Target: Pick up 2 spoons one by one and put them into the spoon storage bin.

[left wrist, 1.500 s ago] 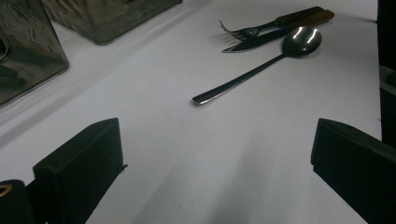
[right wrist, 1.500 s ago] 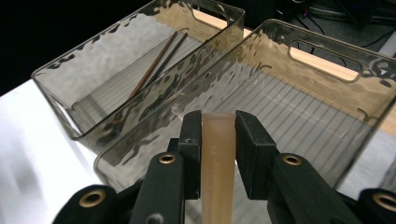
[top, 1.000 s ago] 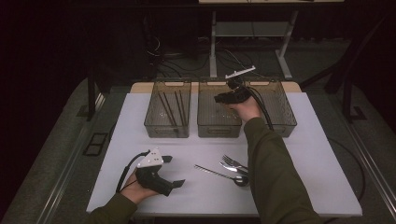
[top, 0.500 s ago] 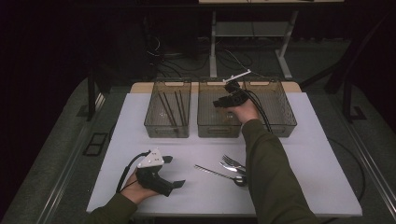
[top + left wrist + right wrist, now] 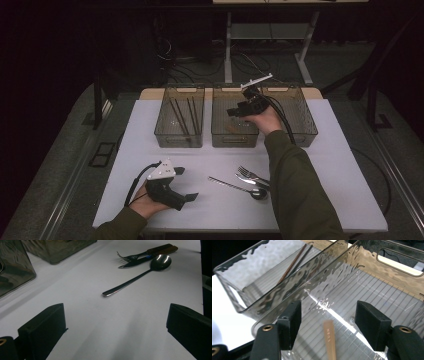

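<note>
The right gripper [image 5: 235, 111] is hovering over the middle bin [image 5: 235, 141] – its jaws have just been opening and are standing apart with nothing between them. Below them a flat, pale wooden stick [image 5: 329, 340] is lying on the bin's ribbed, clear floor. The bins are smoky, rippled plastic with cut-out handles; the left bin [image 5: 180, 142] is holding thin dark chopsticks [image 5: 180, 112]. The left gripper [image 5: 186, 184] is resting near the table's front edge, jaws spread wide (nothing in them). Ahead of it, on the smooth white table [image 5: 82, 322], a shiny metal spoon [image 5: 140, 276], a fork [image 5: 132, 257] and a knife [image 5: 135, 263] are lying together – bare surface all around.
</note>
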Action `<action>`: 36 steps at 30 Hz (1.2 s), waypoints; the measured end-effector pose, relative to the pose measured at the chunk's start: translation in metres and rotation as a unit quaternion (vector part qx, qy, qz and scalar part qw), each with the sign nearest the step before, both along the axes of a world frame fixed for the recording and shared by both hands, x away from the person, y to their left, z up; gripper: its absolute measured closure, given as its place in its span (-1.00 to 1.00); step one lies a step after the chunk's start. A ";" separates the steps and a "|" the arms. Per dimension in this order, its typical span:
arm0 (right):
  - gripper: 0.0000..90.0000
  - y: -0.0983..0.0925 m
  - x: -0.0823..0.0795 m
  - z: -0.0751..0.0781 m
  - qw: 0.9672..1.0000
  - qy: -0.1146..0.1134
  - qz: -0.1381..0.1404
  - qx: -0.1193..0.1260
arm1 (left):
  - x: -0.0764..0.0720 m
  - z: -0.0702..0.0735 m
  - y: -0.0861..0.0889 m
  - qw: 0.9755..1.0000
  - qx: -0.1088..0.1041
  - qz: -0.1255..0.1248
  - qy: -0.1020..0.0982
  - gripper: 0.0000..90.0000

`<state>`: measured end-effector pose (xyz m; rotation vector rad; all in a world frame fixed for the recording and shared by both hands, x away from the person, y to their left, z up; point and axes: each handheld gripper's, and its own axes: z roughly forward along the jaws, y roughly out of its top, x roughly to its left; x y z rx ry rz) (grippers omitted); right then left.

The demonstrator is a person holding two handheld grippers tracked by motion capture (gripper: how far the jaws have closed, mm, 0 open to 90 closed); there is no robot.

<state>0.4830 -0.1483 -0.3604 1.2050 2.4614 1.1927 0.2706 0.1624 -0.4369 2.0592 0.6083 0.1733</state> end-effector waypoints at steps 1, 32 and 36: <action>-0.17 -0.001 -0.002 0.002 1.000 -0.002 0.002 0.000 | 0.000 0.000 0.000 1.000 0.003 -0.001 -0.001 -0.97; -0.23 -0.073 -0.109 0.000 0.999 -0.023 0.025 0.028 | 0.008 -0.002 -0.002 1.000 -0.006 0.013 0.002 -0.97; -0.23 -0.078 -0.120 -0.007 0.999 -0.022 0.025 0.030 | 0.011 0.000 -0.002 1.000 -0.004 0.012 0.007 -0.98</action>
